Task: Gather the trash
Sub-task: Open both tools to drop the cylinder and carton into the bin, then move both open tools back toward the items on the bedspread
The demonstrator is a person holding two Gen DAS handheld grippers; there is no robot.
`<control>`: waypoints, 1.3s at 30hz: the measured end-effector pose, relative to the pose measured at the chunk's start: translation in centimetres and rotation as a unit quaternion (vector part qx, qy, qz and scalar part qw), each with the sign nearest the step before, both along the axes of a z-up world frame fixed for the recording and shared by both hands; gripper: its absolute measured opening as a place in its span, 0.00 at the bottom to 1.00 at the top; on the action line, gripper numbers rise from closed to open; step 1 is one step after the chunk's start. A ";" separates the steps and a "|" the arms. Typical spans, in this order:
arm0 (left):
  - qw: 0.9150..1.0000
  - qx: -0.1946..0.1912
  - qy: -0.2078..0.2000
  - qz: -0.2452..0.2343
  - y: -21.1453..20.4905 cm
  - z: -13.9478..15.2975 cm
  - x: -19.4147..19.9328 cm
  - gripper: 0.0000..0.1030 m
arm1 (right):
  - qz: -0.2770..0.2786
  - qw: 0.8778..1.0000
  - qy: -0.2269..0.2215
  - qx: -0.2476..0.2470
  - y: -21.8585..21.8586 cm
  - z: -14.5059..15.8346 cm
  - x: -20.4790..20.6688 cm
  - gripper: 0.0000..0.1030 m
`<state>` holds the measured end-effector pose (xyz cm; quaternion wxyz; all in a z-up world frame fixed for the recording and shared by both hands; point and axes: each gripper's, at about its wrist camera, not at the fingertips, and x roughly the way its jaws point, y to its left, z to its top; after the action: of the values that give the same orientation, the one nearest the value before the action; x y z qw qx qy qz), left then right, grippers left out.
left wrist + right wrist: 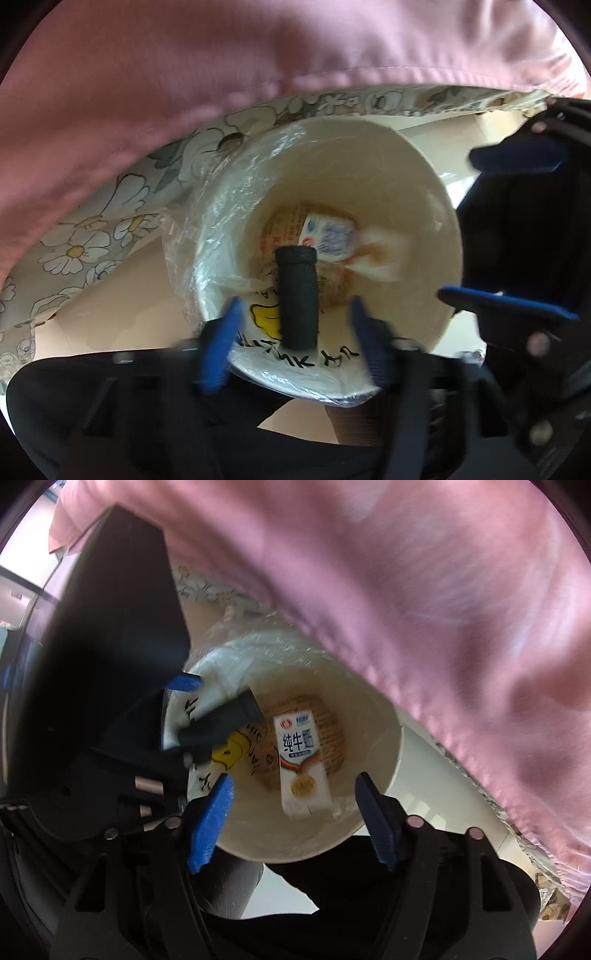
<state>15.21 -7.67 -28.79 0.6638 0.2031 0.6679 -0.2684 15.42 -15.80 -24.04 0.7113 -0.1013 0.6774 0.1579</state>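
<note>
Left gripper [295,328] is positioned over the near rim of a white bin [424,192], blue-tipped fingers [221,343] spread wide with nothing between them; a black cylindrical stub sits between them at the bin mouth. Right gripper [295,819] is likewise wide open and empty, its fingers [210,823] straddling the bin [369,812] opening from the near side. A milk carton [301,764] lies at the bottom of the bin, resting on a brown printed wrapper [332,734]. Clear plastic liner [207,206] drapes over the rim. Pink cloth [184,74] and a floral-patterned fabric [92,240] hang close above the bin
</note>
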 end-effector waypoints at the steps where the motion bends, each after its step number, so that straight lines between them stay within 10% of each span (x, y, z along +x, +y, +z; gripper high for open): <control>1: 1.000 -0.001 0.002 0.001 -0.2 -0.1 0.0 0.72 | -0.003 1.000 -0.002 -0.003 -0.2 0.1 0.1 0.78; 4: 1.000 -0.002 0.000 0.001 -0.2 0.0 -0.2 0.88 | -0.006 1.000 -0.013 -0.007 -0.6 0.7 0.1 0.84; 13: 0.999 0.001 -0.034 -0.004 0.3 1.1 -0.7 0.90 | -0.013 0.998 -0.064 -0.013 -2.1 3.9 -1.8 0.93; 23: 0.994 -0.018 -0.104 -0.006 1.2 8.3 -1.4 0.90 | -0.020 0.984 -0.172 0.037 -4.3 10.1 -3.7 0.93; 39: 0.975 -0.055 -0.213 0.042 2.9 18.6 2.3 0.90 | -0.097 0.973 -0.198 0.071 -8.9 18.8 -1.1 0.93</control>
<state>17.51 -4.79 -10.17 0.8116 0.1900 0.5035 -0.2271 14.29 -24.69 -5.19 0.8486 -0.0140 0.5166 0.1127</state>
